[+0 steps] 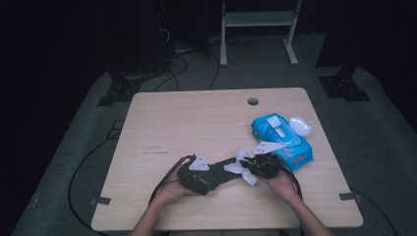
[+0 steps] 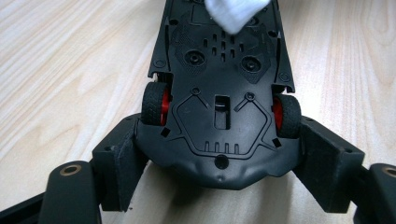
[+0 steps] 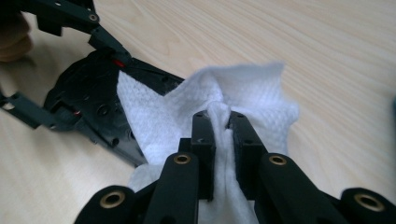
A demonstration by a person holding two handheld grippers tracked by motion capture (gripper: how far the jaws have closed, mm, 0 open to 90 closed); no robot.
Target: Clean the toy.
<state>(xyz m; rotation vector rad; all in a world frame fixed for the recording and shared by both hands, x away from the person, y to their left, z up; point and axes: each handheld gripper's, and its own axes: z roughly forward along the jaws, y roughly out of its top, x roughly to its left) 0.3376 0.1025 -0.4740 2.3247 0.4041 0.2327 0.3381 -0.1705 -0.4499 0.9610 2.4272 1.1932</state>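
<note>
both grippers are black throughout. left gripper: two thick, blocky matte pads on angled link arms, each arm carrying a brass-coloured ring at its pivot; small recessed screw holes in the pad faces. right gripper: two narrow rectangular pads with small screw holes near the tips, on link arms with four brass-ringed pivots across the lower frame. in the high view each unit bears a pale grey three-cornered plate on top, and a black cable loops from each. forearms bare, no sleeves.
</note>
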